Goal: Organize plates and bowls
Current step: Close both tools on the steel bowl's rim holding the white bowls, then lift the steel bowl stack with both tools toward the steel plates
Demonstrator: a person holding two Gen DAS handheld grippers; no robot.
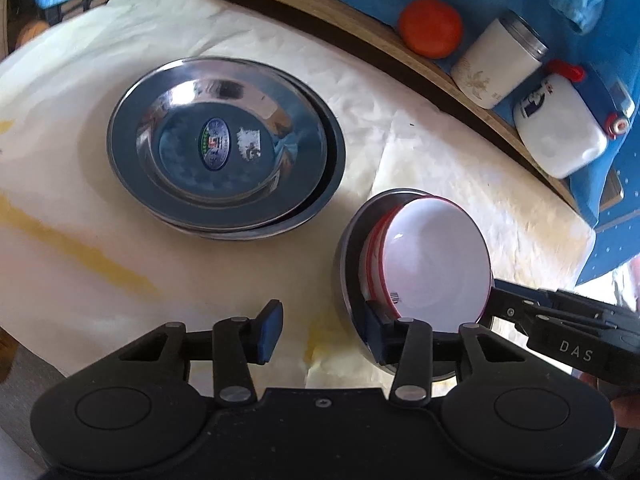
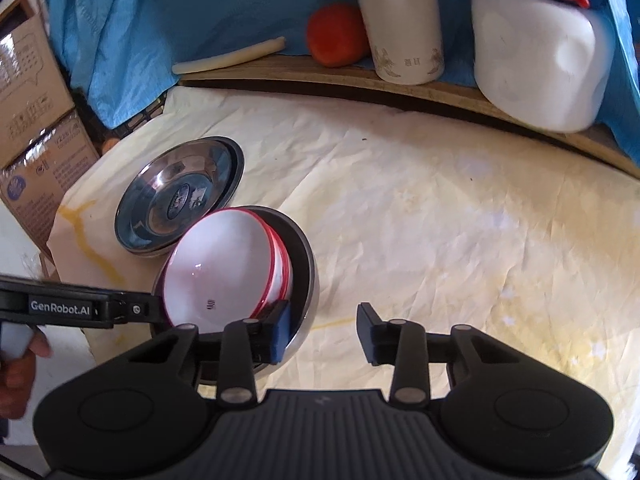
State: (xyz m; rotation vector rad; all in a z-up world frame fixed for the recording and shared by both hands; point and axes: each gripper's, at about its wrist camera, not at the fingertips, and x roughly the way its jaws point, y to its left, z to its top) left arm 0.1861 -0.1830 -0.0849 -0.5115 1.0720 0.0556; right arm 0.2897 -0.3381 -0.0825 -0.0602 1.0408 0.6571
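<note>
A steel bowl [image 1: 347,268] [image 2: 309,276] sits on the cream-covered table with red-rimmed white bowls [image 1: 434,256] [image 2: 224,264] tilted inside it. Stacked steel plates [image 1: 224,148] [image 2: 176,204] lie beside it. My left gripper [image 1: 324,332] straddles the steel bowl's near wall, one finger inside against the white bowls and the other well outside, so it is open. My right gripper [image 2: 324,330] straddles the opposite wall the same way, with its outer finger clear of the steel. Each gripper also shows at the bowl's rim in the other's view: left gripper [image 2: 156,308], right gripper [image 1: 494,306].
A wooden ledge [image 2: 400,84] runs along the back with an orange fruit [image 1: 431,28] [image 2: 338,34], a white canister [image 1: 496,60] [image 2: 400,28] and a white plastic jug [image 1: 560,128] [image 2: 536,56]. Blue cloth hangs behind. Cardboard boxes [image 2: 32,120] stand at the left. The table's paper cover [image 2: 460,220] is wrinkled.
</note>
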